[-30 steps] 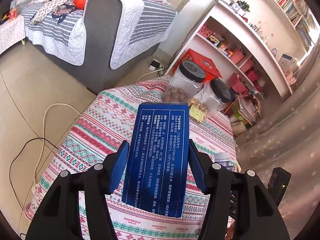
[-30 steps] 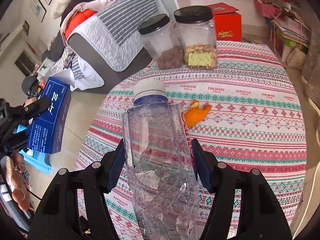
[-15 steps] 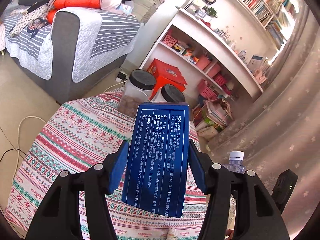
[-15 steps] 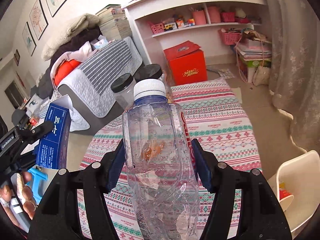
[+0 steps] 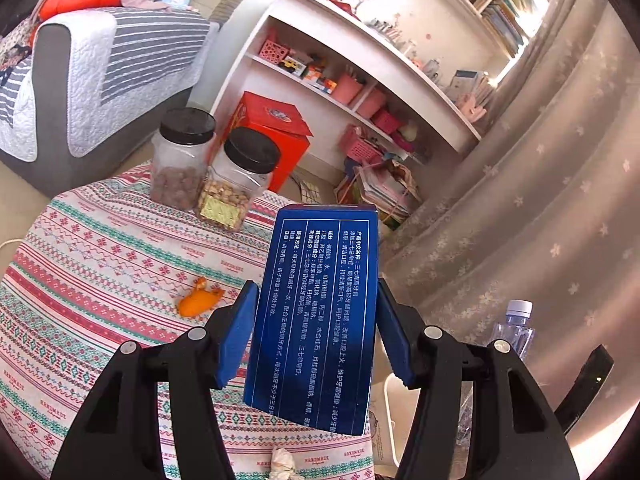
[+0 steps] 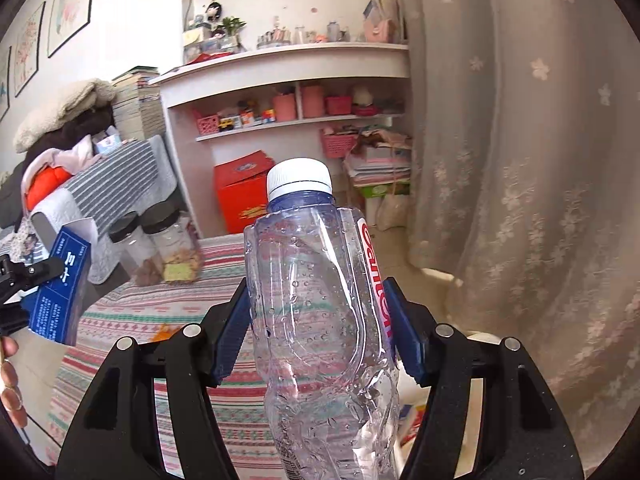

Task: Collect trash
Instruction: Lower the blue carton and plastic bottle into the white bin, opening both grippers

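My left gripper (image 5: 316,332) is shut on a blue carton (image 5: 320,312) with white print, held above the table's right edge. My right gripper (image 6: 318,320) is shut on an empty clear plastic bottle (image 6: 316,300) with a white cap, held upright. The bottle also shows in the left wrist view (image 5: 514,330) at the right. The carton also shows in the right wrist view (image 6: 60,284) at the left. An orange peel (image 5: 198,300) lies on the patterned tablecloth (image 5: 100,264). A crumpled white scrap (image 5: 282,462) lies near the table's front edge.
Two black-lidded jars (image 5: 208,168) of snacks stand at the table's far side. A white bin (image 6: 476,338) sits low beside the table, partly hidden behind my right gripper. A red box (image 5: 272,136), white shelves (image 5: 360,68), a grey sofa (image 5: 100,80) and a curtain (image 5: 520,200) surround the table.
Both grippers have swung to the right with their loads. The view has turned from the sofa and floor towards the shelves and curtain. The white bin has come into view below my right gripper.
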A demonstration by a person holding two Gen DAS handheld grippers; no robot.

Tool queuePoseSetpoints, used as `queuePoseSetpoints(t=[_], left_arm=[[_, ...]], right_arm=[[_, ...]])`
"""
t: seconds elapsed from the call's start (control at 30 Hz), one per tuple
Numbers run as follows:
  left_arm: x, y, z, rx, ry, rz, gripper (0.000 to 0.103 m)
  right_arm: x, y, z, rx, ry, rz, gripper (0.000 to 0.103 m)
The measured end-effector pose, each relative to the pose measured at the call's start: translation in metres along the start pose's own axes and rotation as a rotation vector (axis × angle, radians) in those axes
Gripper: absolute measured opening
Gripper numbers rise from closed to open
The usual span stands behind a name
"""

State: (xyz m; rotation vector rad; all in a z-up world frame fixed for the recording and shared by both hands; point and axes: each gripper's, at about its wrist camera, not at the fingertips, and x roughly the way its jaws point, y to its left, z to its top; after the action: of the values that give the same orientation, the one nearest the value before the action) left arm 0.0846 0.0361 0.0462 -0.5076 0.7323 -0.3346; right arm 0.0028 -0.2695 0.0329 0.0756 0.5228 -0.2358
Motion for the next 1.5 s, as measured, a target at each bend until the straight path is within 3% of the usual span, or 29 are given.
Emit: queuePoseSetpoints(t=[0.27, 0.4, 0.5, 0.8, 1.1, 1.3, 1.4, 1.5], left_arm=[[0.042, -0.055, -0.029, 0.087, 0.092, -0.056, 0.057], [0.063, -0.090, -0.048, 0.136, 0.134, -0.093, 0.057], [0.078, -0.117, -0.063, 0.177, 0.164, -0.120, 0.057], [0.118, -0.181, -0.109, 0.248, 0.246, -0.200, 0.057], [0.144, -0.224, -0.145, 0.305, 0.306, -0.253, 0.057], [0.166, -0.236, -0.168, 0.339, 0.397, -0.284, 0.060], [0.180, -0.231, -0.178, 0.343, 0.485, -0.270, 0.069], [0.182, -0.216, -0.171, 0.314, 0.516, -0.246, 0.070]], right_arm=[[0.000, -0.079, -0.014, 0.028, 0.031, -0.218, 0.063], [-0.020, -0.102, -0.016, 0.056, -0.049, -0.328, 0.096], [-0.033, -0.123, -0.014, 0.081, -0.092, -0.368, 0.096], [-0.050, -0.176, -0.019, 0.185, -0.096, -0.418, 0.096], [-0.055, -0.195, -0.024, 0.221, -0.098, -0.437, 0.096], [-0.057, -0.198, -0.023, 0.230, -0.108, -0.444, 0.096], [-0.056, -0.194, -0.021, 0.231, -0.105, -0.420, 0.096], [-0.054, -0.184, -0.017, 0.211, -0.106, -0.388, 0.096]])
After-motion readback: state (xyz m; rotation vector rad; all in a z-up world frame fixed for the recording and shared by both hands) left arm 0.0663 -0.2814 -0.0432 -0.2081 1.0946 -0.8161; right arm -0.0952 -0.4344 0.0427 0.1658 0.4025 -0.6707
